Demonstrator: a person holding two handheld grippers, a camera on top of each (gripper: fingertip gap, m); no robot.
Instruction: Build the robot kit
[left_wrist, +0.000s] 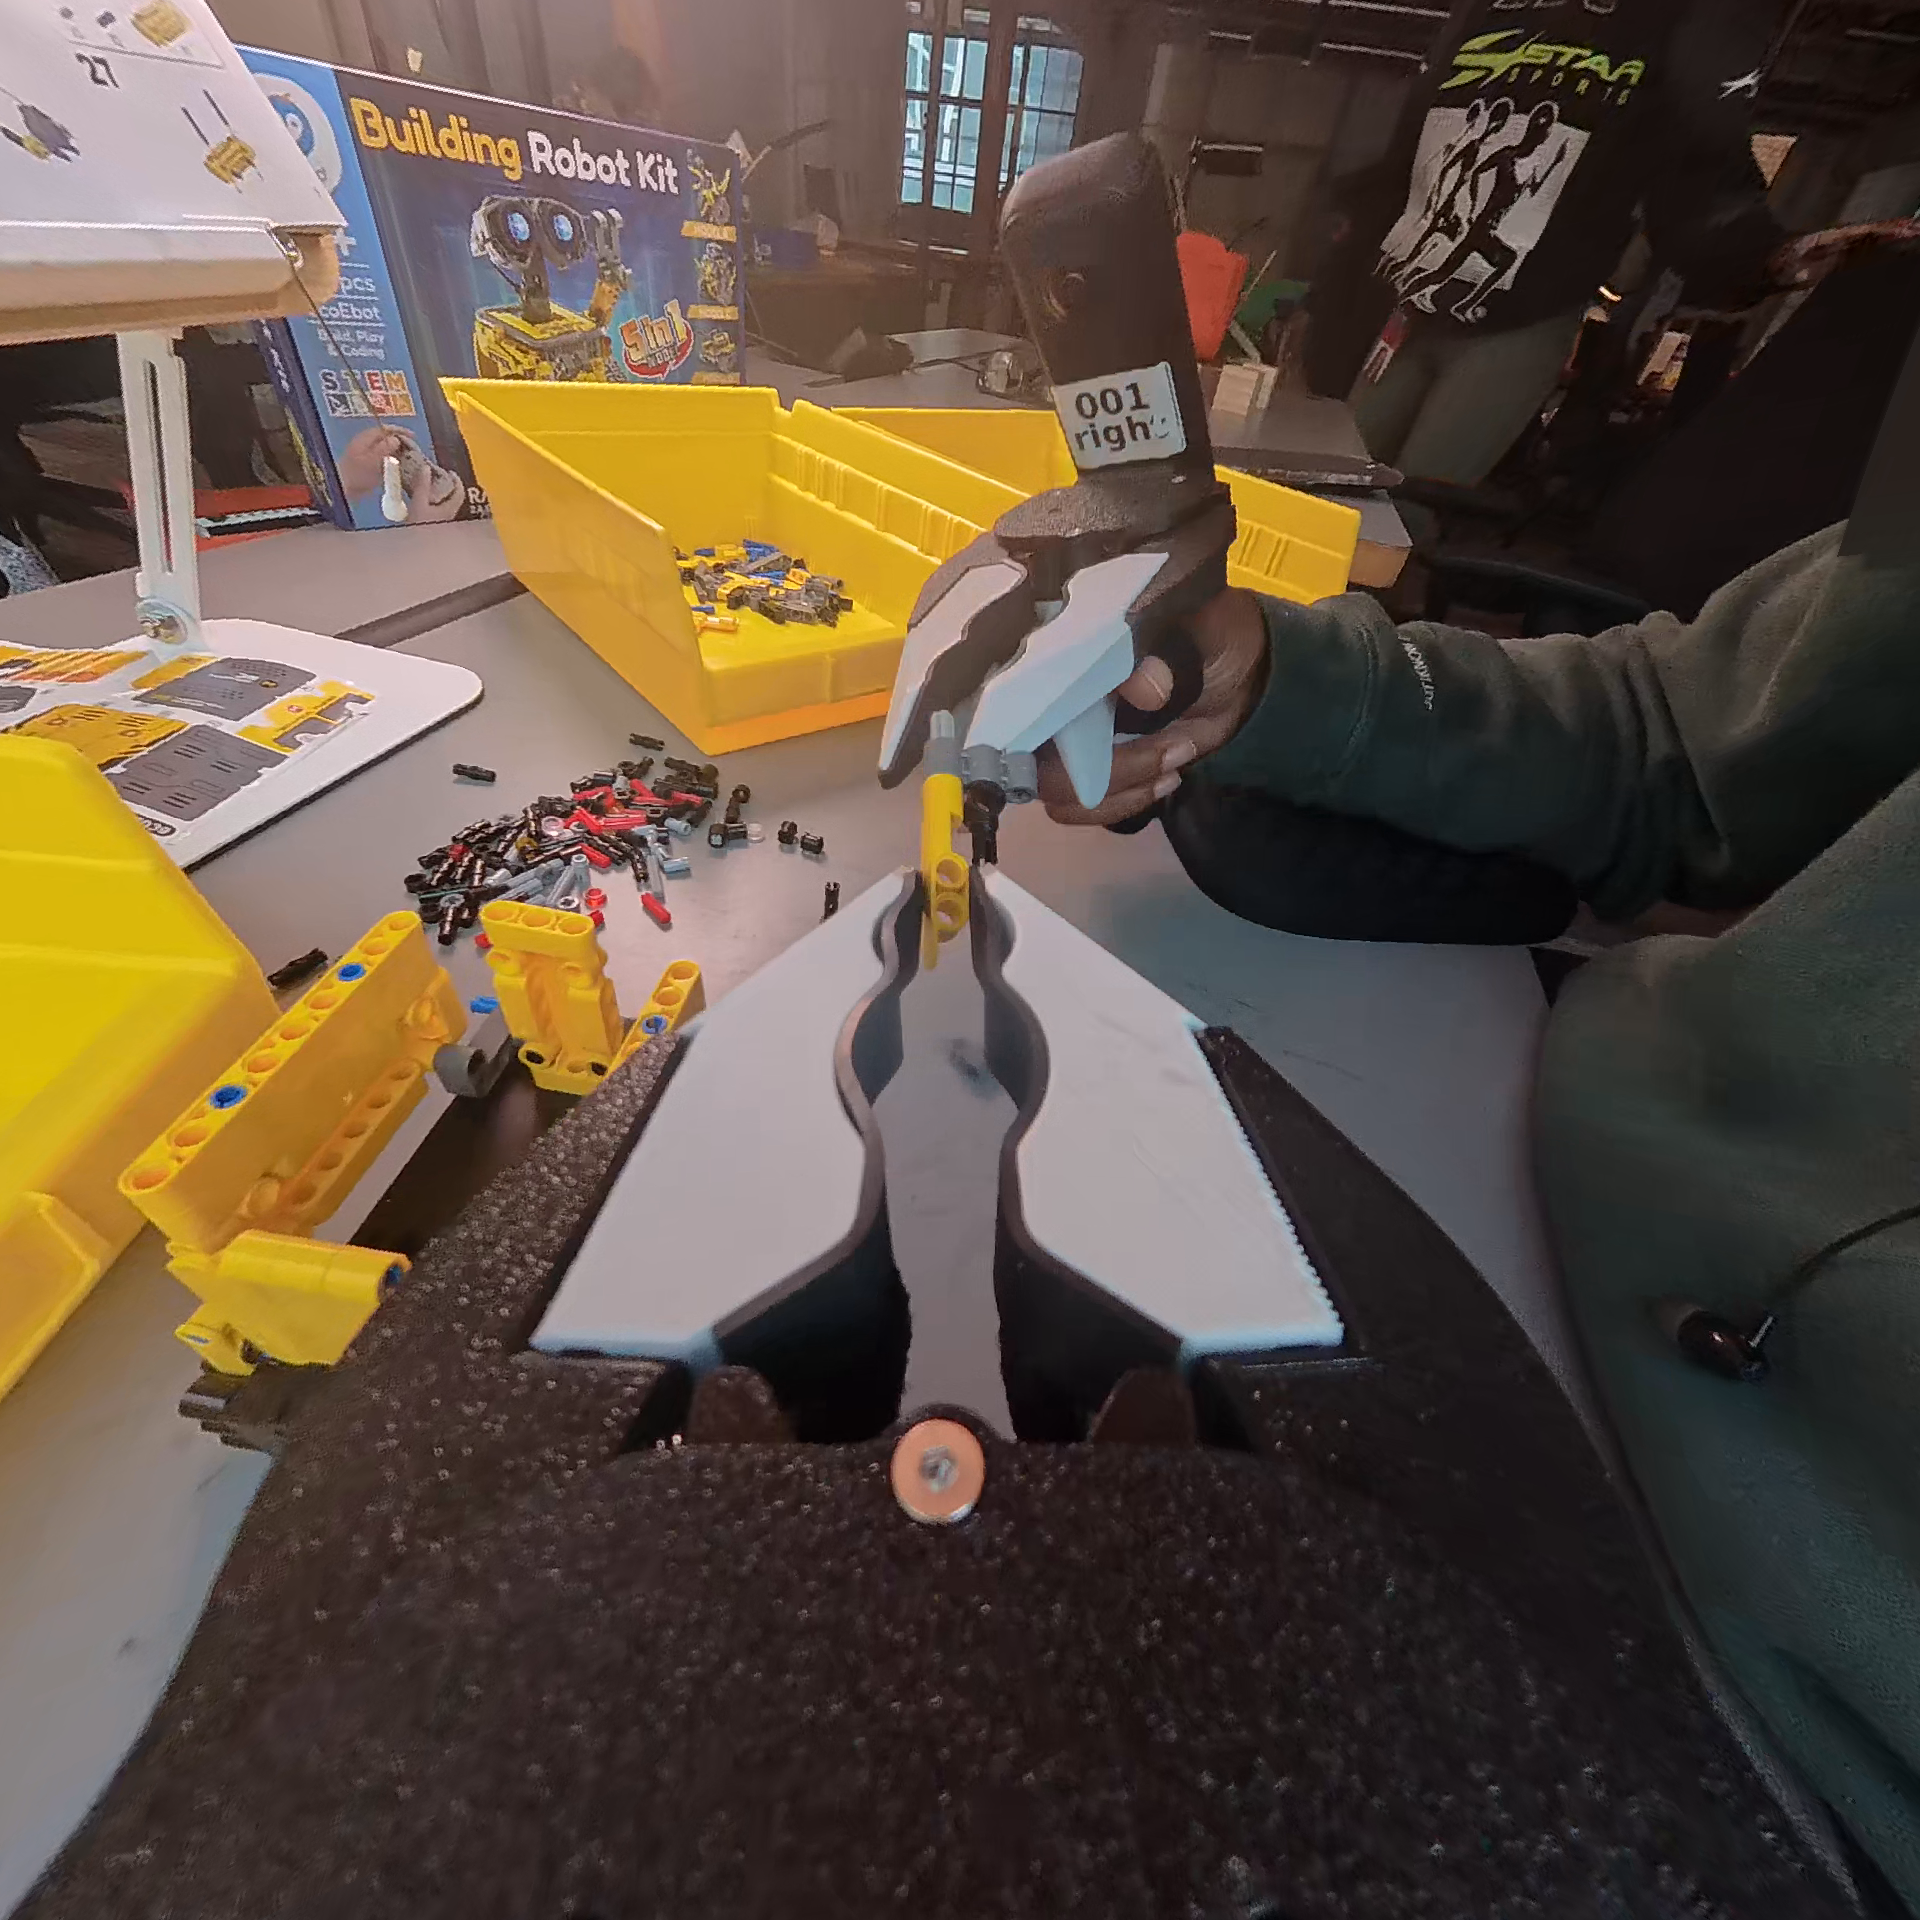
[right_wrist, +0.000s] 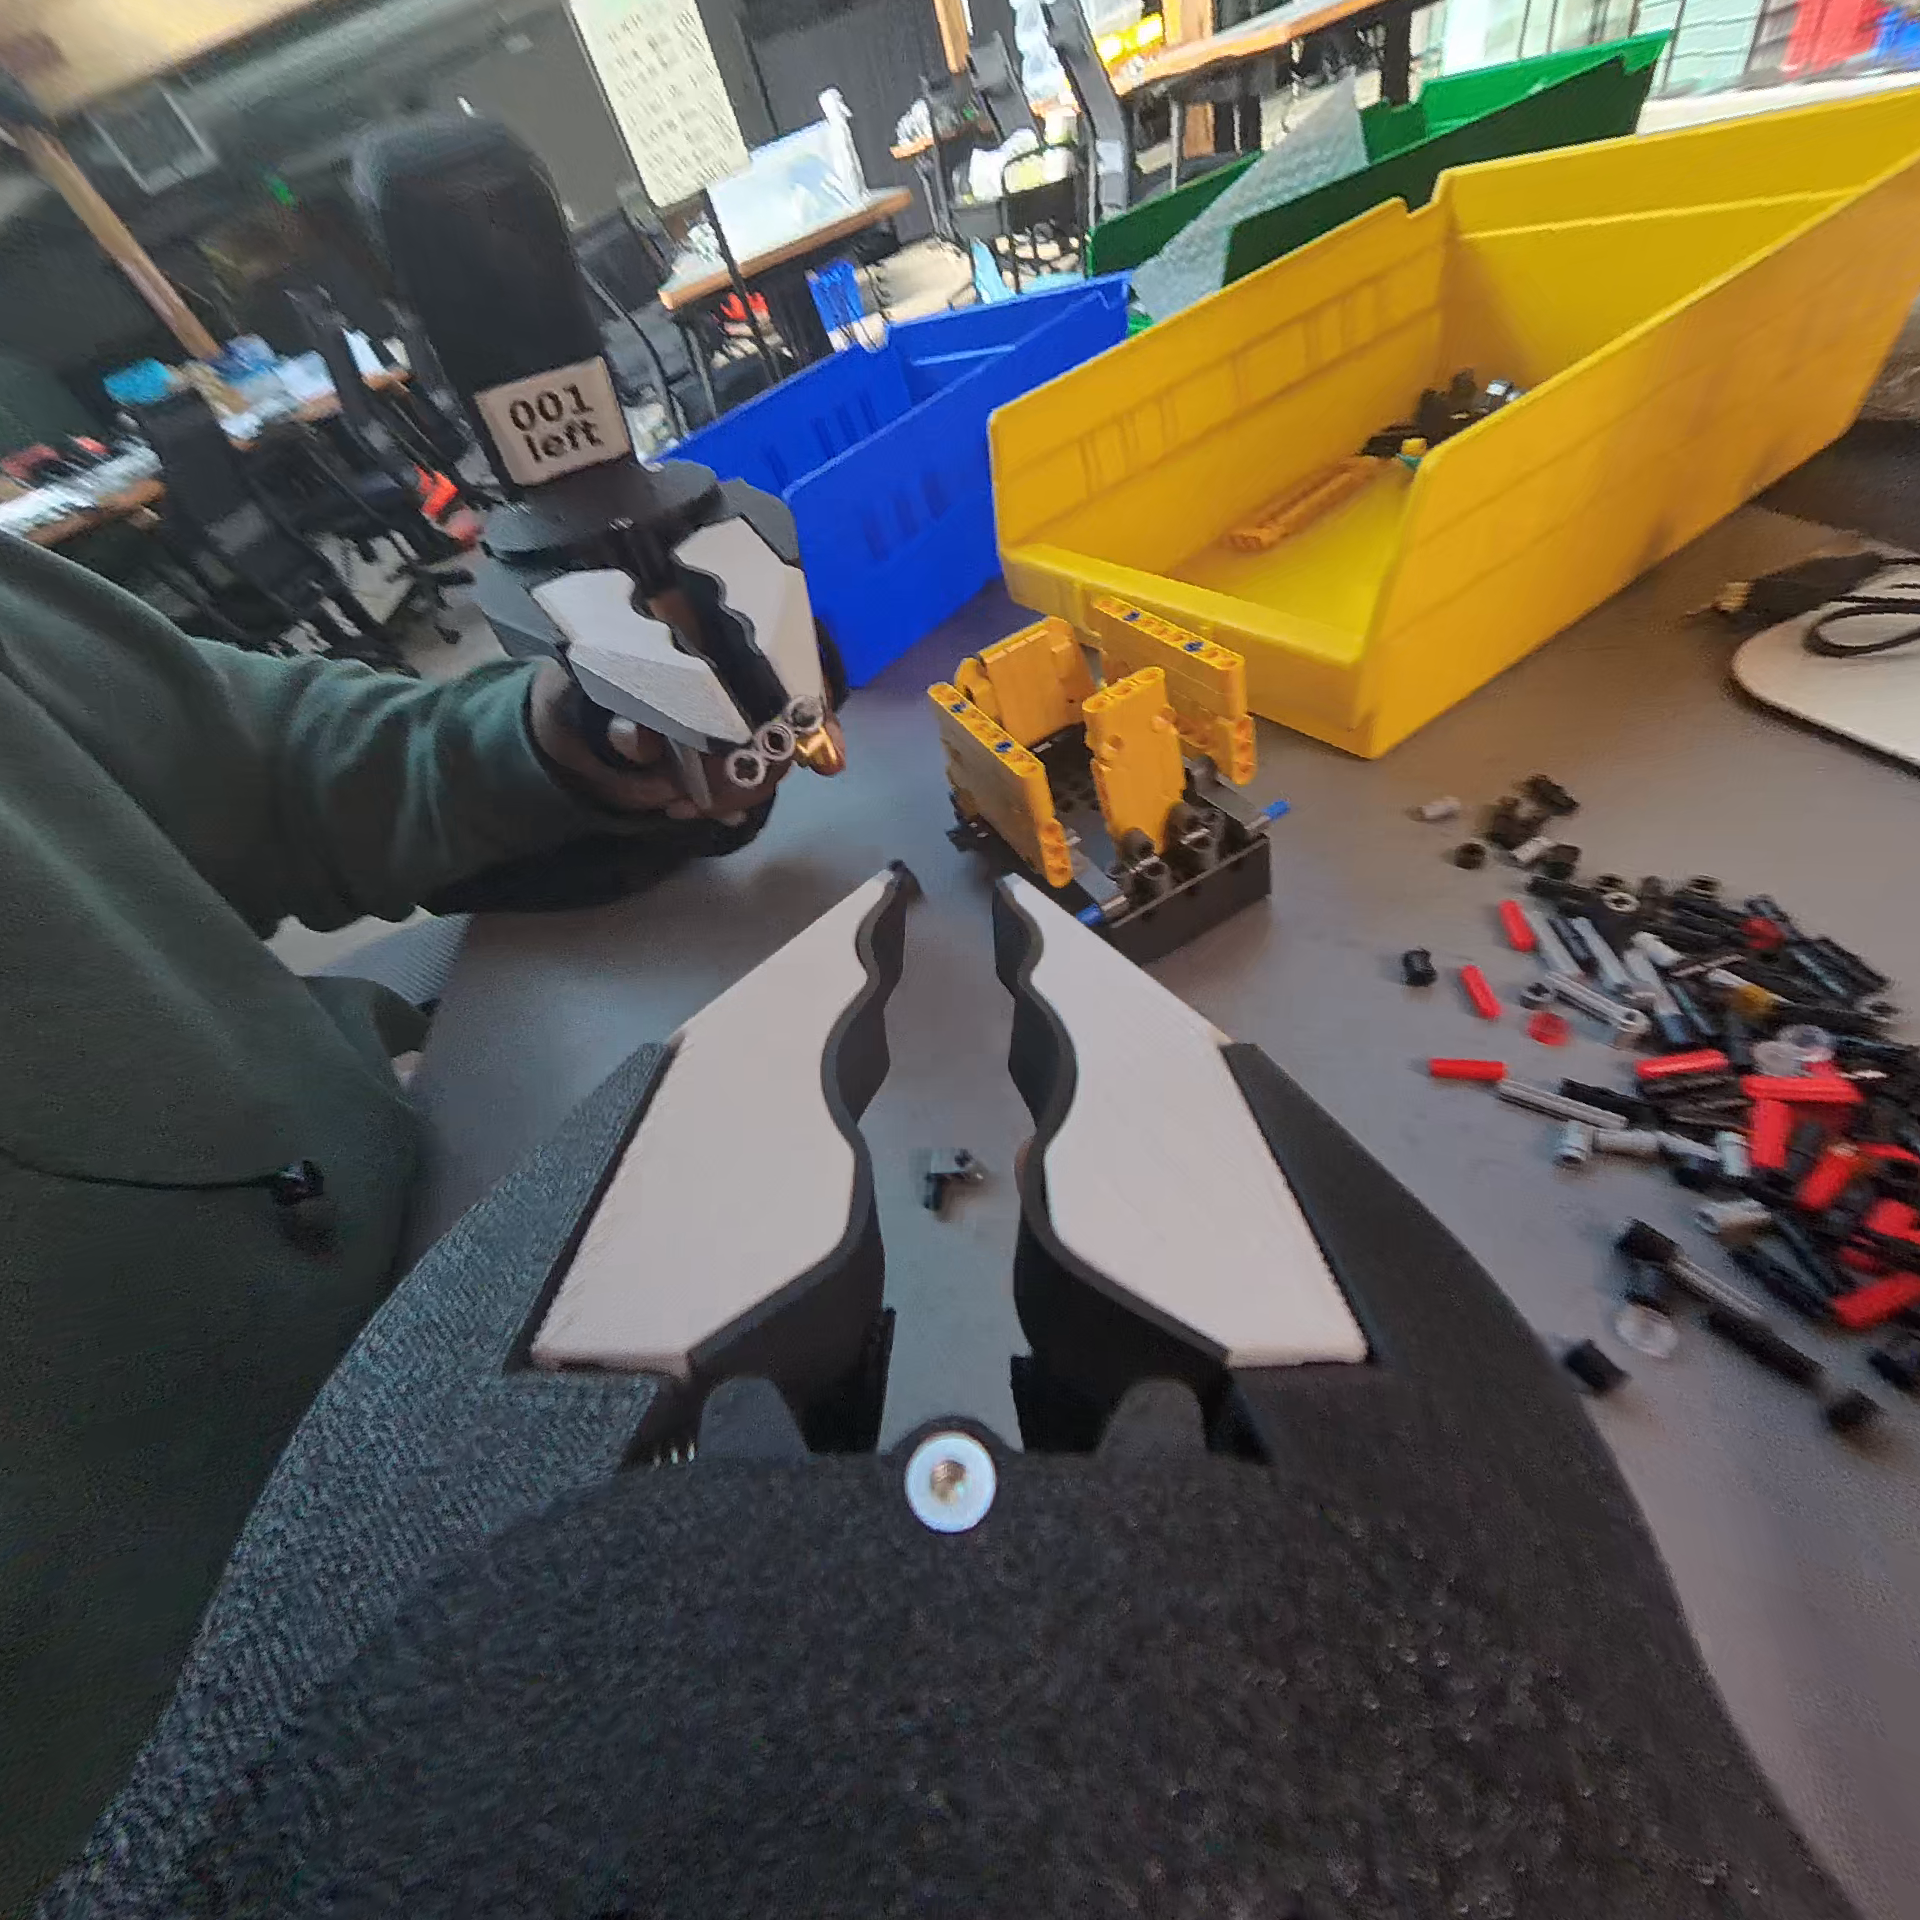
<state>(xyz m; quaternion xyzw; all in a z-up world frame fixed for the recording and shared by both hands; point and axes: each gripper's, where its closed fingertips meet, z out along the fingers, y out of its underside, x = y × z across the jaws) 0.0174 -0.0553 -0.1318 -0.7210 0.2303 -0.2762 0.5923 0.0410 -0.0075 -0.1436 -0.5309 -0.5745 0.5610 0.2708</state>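
Note:
My left gripper (left_wrist: 943, 899) is shut on a small yellow beam (left_wrist: 940, 831) with grey connectors at its top, held upright above the grey table (left_wrist: 1299, 987). In the right wrist view the left gripper (right_wrist: 769, 740) shows at the left with the same piece (right_wrist: 819, 750) in its tips. My right gripper (right_wrist: 948, 888) is open and empty, hovering over a small black part (right_wrist: 945, 1174) on the table. It also shows in the left wrist view (left_wrist: 992, 784), just behind the held beam. A half-built yellow and black model (right_wrist: 1101, 769) stands beyond the right gripper's tips.
A pile of loose black, red and grey pins (right_wrist: 1714, 1091) lies to the right. A yellow bin (right_wrist: 1455, 468) with parts and a blue bin (right_wrist: 904, 468) stand behind. A kit box (left_wrist: 499, 281), a booklet stand (left_wrist: 156, 156) and another yellow bin (left_wrist: 104, 987) are at the left. Spacing between my two grippers at the tips: around 6 centimeters.

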